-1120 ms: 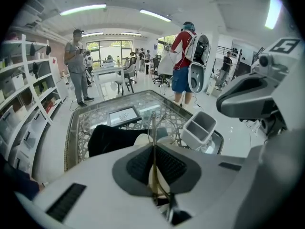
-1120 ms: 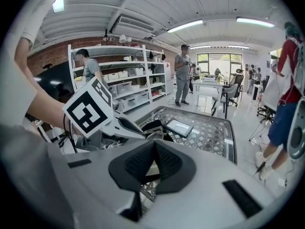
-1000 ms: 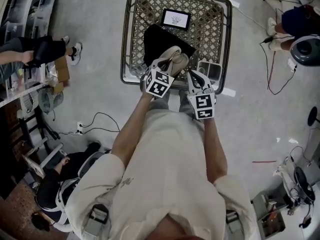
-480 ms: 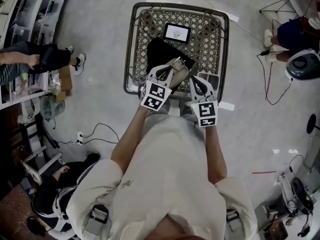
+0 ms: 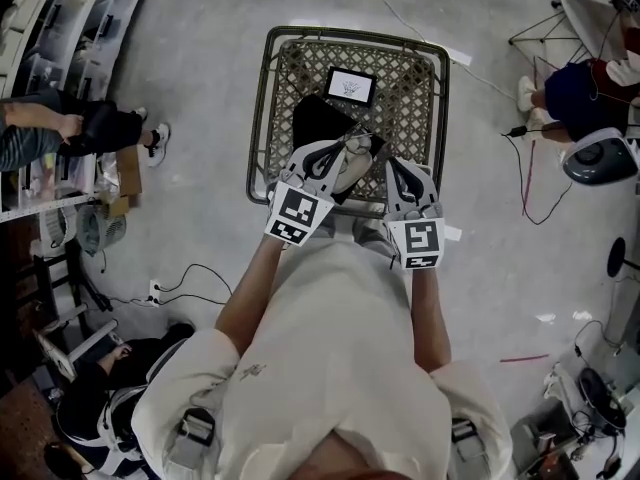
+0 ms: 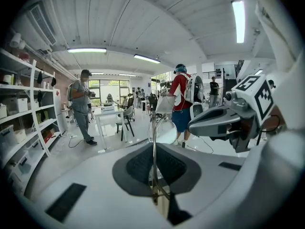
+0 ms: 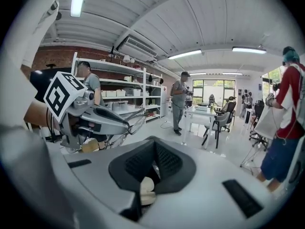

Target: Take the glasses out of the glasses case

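Both grippers drawn back toward near rim of basket (image 5: 260, 98) since earlier frame. Left gripper (image 5: 345, 150) pinches glasses (image 6: 154, 151) by thin metal frame. Beige glasses case (image 5: 350, 173) centre frame, over black cloth (image 5: 315, 118). Right gripper (image 5: 393, 165) jaws together.

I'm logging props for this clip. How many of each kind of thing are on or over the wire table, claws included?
claws: 2 (left, right)
glasses: 1
glasses case: 1
tablet: 1
black cloth: 1
total: 6

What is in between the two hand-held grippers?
The beige glasses case and the glasses fill the gap between the left hand-held gripper and the right hand-held gripper; the head view shows it.
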Demonstrator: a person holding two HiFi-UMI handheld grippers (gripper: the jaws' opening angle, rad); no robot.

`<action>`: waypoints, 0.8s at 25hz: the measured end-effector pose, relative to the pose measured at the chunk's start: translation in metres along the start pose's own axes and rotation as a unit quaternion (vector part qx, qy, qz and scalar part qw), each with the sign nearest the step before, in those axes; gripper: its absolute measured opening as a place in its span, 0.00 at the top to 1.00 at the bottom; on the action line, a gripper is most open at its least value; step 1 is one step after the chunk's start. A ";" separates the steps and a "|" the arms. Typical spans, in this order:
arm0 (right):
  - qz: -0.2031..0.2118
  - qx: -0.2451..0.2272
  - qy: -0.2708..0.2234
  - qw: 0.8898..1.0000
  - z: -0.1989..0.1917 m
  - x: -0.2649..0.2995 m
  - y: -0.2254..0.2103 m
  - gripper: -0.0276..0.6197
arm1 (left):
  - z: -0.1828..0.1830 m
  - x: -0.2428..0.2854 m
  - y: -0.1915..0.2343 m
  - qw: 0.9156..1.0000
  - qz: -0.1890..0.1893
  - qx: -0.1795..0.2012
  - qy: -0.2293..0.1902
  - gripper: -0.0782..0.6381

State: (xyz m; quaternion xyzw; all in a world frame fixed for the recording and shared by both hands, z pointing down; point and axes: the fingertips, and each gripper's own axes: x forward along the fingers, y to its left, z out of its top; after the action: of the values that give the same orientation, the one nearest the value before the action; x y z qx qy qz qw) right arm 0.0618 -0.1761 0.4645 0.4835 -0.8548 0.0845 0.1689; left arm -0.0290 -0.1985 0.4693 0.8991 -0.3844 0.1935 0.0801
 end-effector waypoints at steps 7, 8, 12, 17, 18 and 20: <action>-0.009 -0.005 -0.020 1.000 0.018 -0.005 -0.002 0.95 | 0.017 -0.012 0.002 1.000 -0.007 0.007 -0.019 0.85; -0.009 -0.005 -0.021 1.000 0.018 -0.004 -0.001 0.95 | 0.017 -0.012 0.003 1.000 -0.008 0.007 -0.020 0.85; -0.009 -0.005 -0.022 1.000 0.020 -0.002 0.002 0.95 | 0.018 -0.013 0.004 1.000 -0.009 0.009 -0.024 0.85; -0.009 -0.011 -0.025 1.000 0.028 0.000 0.005 0.95 | 0.024 -0.018 0.008 0.999 -0.005 0.017 -0.035 0.85; -0.010 -0.011 -0.028 0.999 0.030 0.001 0.005 0.95 | 0.026 -0.018 0.008 0.999 -0.005 0.018 -0.037 0.85; -0.011 -0.012 -0.033 0.999 0.034 0.002 0.004 0.95 | 0.029 -0.019 0.009 0.999 -0.005 0.018 -0.041 0.85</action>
State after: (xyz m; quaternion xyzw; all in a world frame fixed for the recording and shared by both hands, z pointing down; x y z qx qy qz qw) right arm 0.0503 -0.1855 0.4341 0.4937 -0.8552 0.0565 0.1475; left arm -0.0395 -0.2005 0.4350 0.9096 -0.3793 0.1628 0.0486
